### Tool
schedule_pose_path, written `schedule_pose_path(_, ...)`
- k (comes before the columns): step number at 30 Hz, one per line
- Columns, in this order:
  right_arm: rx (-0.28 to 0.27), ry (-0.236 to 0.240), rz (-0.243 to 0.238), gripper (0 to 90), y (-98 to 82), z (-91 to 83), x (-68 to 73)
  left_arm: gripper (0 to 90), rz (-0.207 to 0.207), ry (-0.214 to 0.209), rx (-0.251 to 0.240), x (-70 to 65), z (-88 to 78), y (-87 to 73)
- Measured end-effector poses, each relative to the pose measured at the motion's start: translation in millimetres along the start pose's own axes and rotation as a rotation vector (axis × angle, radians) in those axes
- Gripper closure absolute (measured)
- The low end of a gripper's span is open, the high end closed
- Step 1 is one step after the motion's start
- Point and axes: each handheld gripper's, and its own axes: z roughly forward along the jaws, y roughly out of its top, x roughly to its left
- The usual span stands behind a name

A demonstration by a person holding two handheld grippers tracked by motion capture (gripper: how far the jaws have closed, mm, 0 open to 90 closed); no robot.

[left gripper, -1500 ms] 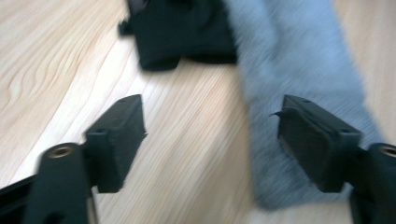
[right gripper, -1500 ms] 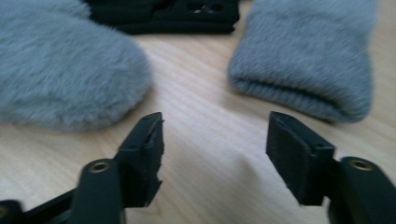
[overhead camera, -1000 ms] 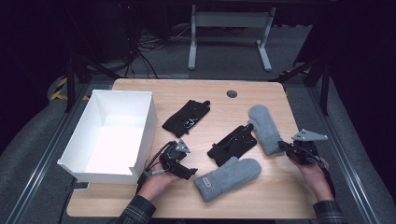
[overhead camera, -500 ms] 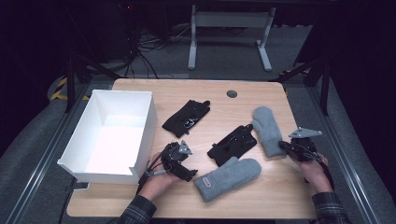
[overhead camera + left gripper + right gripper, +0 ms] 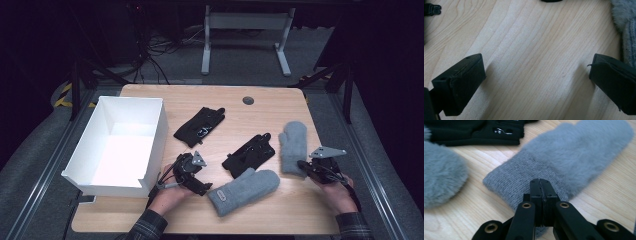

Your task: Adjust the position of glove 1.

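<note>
Two grey mittens and two black gloves lie on the wooden table. One mitten [image 5: 293,142] [image 5: 579,152] lies at the right, cuff toward me. My right gripper [image 5: 302,165] [image 5: 540,186] is shut, its tips resting on that cuff, and I see no fabric between the jaws. The other mitten [image 5: 245,189] [image 5: 441,182] [image 5: 624,22] lies near the front edge. Just left of it, my left gripper [image 5: 200,177] [image 5: 537,72] is open; its jaws have just been opening, with bare wood between them. The black gloves [image 5: 200,127] [image 5: 249,156] [image 5: 474,132] lie mid-table.
A white open box [image 5: 155,135] stands at the table's left side, close beside my left hand. A round cable hole [image 5: 248,100] sits near the far edge. The table's right edge [image 5: 320,150] runs close to my right gripper.
The right mitten has turned from tilted to nearly straight and slid a little toward the front right, together with my right gripper. The left hand has stayed put.
</note>
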Motion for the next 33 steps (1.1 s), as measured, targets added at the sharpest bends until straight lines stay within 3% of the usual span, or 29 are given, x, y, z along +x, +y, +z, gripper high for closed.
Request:
schedule_pose_path(14, -0.032, 0.090, -0.022, 90.0, 12.2, 11.6, 14.8, 0.3, 0.001, -0.001, -0.002, 0.2, 0.3, 0.1)
schedule_pose_path(22, -0.053, 0.172, -0.081, 90.0, 20.7, 20.2, 33.1, 0.3, 0.000, -0.001, -0.004, 0.2, 0.5, 0.1)
schedule_pose_path(26, -0.053, 0.171, -0.099, 90.0, 22.5, 20.9, 37.1, 0.3, -0.001, 0.003, -0.007, 0.0, 0.7, 0.1)
schedule_pose_path(33, -0.093, 0.142, -0.076, 87.9, 20.6, 11.5, 30.3, 0.7, -0.004, 0.004, -0.003, -0.1, 0.4, 0.6)
